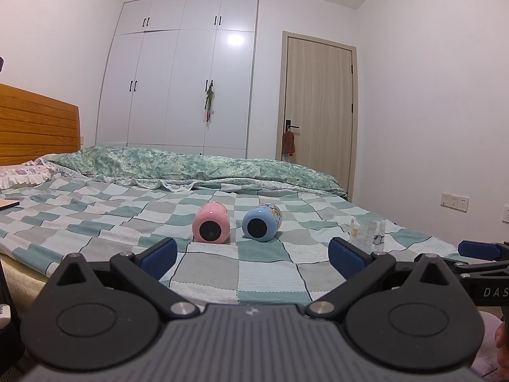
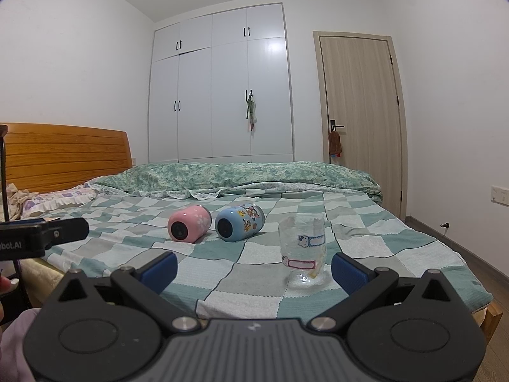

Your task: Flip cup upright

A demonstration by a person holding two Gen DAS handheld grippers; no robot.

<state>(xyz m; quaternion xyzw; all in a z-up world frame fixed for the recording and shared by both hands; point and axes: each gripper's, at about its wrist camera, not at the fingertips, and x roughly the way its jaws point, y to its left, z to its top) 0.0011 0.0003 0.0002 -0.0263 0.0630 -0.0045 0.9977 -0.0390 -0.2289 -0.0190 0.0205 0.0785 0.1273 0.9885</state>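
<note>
Both tools shared 1 build. The left gripper (image 1: 253,254) had a matte black frame, a grey ribbed centre plate, 2 round black discs, silver pivot screws and 2 blue ribbed pads (image 1: 346,259). The right gripper (image 2: 254,267) matched it, its blue pads (image 2: 160,269) on black linkages. White lettering marked a black side bar. Skin and pale pink fabric showed at the frame edges.

White letters "DAS", cut off at the frame's edge, stand on the black body of the right gripper (image 1: 491,292) in the left wrist view. The left gripper's black body (image 2: 19,245) shows "bot.AI", its start cut off.
</note>
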